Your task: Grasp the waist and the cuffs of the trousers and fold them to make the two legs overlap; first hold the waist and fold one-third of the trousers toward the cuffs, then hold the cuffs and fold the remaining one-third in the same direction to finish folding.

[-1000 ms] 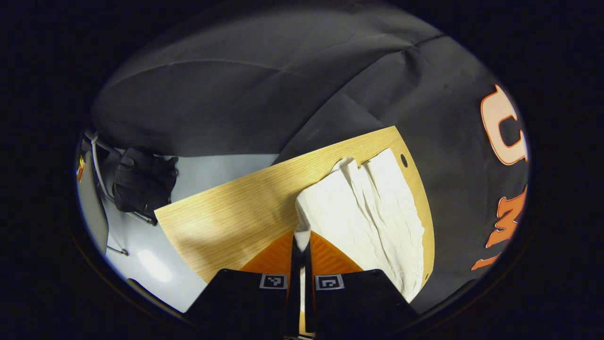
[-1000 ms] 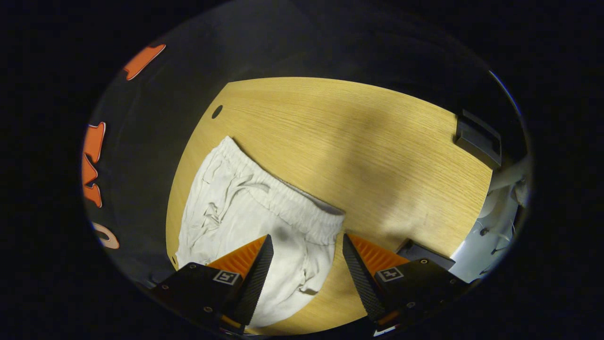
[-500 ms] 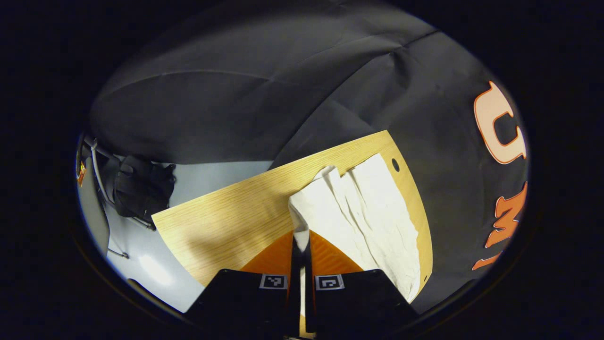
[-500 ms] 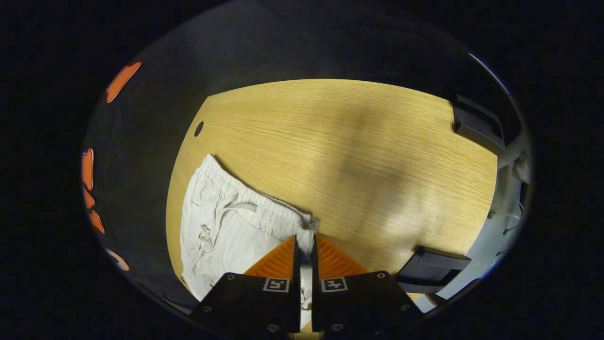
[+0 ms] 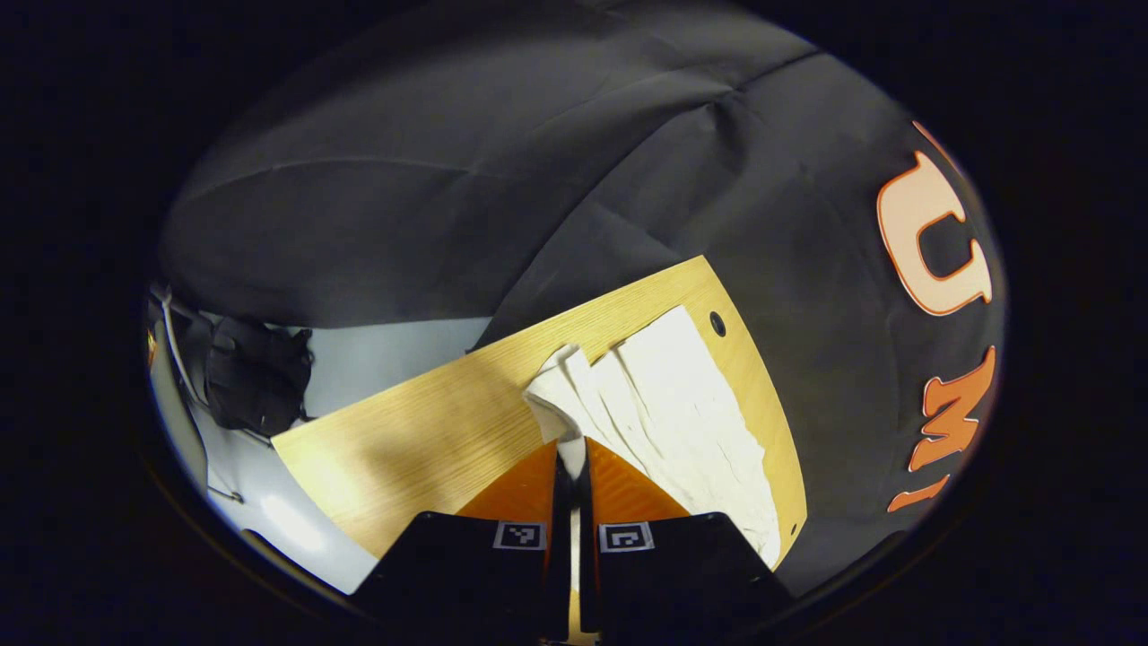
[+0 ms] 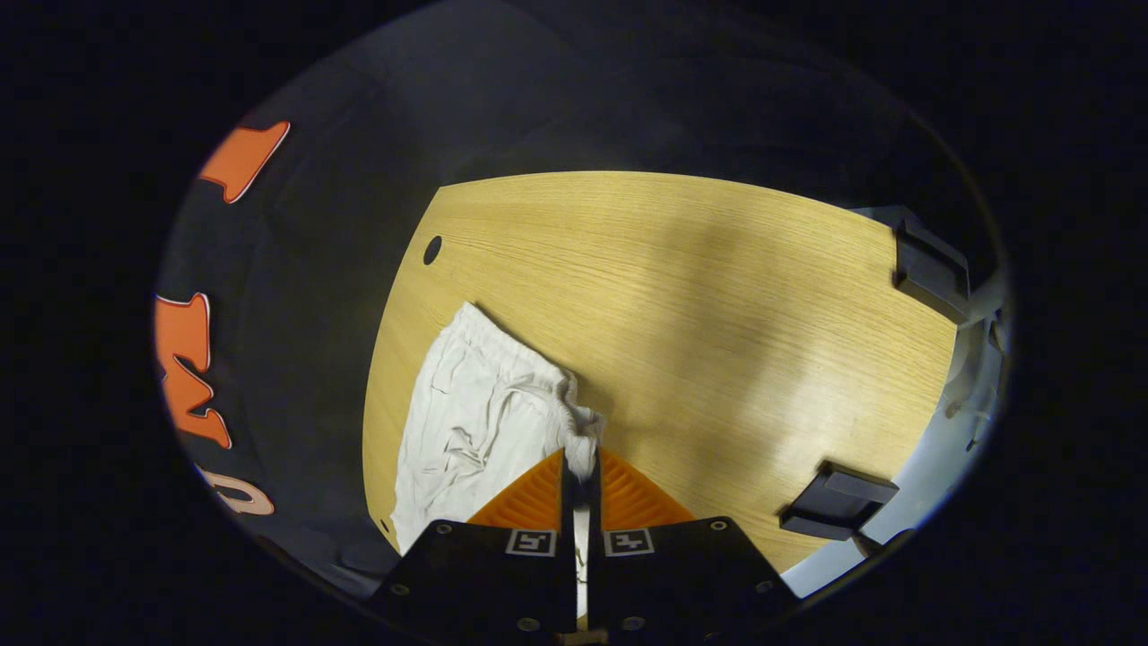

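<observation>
In the left gripper view, the left gripper (image 5: 572, 458) is pinching a cuff end of the white trousers (image 5: 682, 404) between closed fingers, the legs lying stretched along the far edge of the wooden table (image 5: 430, 431), beside a small hole (image 5: 717, 322) in the tabletop.

In the right gripper view, the right gripper (image 6: 581, 462) is clamping the elastic waist (image 6: 529, 363) of the trousers (image 6: 466, 431), the cloth bunching at the fingertips and resting on the table (image 6: 717, 314) near its left edge.

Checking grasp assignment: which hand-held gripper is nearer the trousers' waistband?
Right. The right hand-held gripper is shut on a corner of the waistband; the left hand-held gripper pinches the cuffs at the opposite end.
</observation>
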Tool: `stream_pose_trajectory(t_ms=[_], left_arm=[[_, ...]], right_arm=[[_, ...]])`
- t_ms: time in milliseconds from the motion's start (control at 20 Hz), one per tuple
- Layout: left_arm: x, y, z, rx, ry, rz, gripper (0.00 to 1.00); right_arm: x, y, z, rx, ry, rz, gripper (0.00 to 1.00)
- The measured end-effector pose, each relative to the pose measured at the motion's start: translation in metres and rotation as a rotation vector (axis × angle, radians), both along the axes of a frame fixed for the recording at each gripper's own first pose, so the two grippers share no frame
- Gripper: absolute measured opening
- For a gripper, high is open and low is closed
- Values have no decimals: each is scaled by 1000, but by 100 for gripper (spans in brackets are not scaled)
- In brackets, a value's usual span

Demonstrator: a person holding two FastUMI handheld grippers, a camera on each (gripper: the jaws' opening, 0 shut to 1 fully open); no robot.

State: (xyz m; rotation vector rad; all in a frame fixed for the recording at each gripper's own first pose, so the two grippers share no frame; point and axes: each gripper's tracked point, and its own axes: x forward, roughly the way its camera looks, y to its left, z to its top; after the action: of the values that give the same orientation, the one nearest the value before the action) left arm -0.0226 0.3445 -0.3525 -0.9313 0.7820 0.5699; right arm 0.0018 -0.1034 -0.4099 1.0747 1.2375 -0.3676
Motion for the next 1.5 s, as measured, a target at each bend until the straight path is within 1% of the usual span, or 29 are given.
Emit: stream_pose_trajectory(t_ms=[150,350,500,650,700,750,800,900,1000,1100,1200,1250,1450,1500], left_arm=[[21,3,11,37,7,-62,8],[52,1,26,79,1,-149,8],[84,1,32,109,-1,-224,8],[116,4,35,151,19,-309,8],[125,5,35,166,26,-330,8],[136,6,34,171,35,-342,8],[147,8,32,172,41,-344,8],[162,16,27,152,52,-329,8],[185,21,25,119,29,-292,8],[203,25,17,110,28,-265,8],[213,28,13,114,41,-260,10],[220,29,8,107,42,-254,8],[241,33,-2,89,34,-222,8],[244,31,-3,79,32,-209,8]], right_arm=[[15,2,10,25,5,-10,5],[33,3,13,53,19,-31,5],[50,7,15,80,28,-40,5],[66,12,14,87,42,-28,5],[72,12,13,87,49,-28,5],[79,12,13,94,57,-32,0],[86,12,12,101,64,-40,5],[100,14,8,121,80,-66,5],[112,9,3,135,103,-119,5],[122,11,-1,162,113,-165,5],[132,14,-6,165,121,-164,5],[138,18,-10,171,125,-165,5],[163,29,-24,230,131,-201,5],[166,30,-26,247,139,-229,5]])
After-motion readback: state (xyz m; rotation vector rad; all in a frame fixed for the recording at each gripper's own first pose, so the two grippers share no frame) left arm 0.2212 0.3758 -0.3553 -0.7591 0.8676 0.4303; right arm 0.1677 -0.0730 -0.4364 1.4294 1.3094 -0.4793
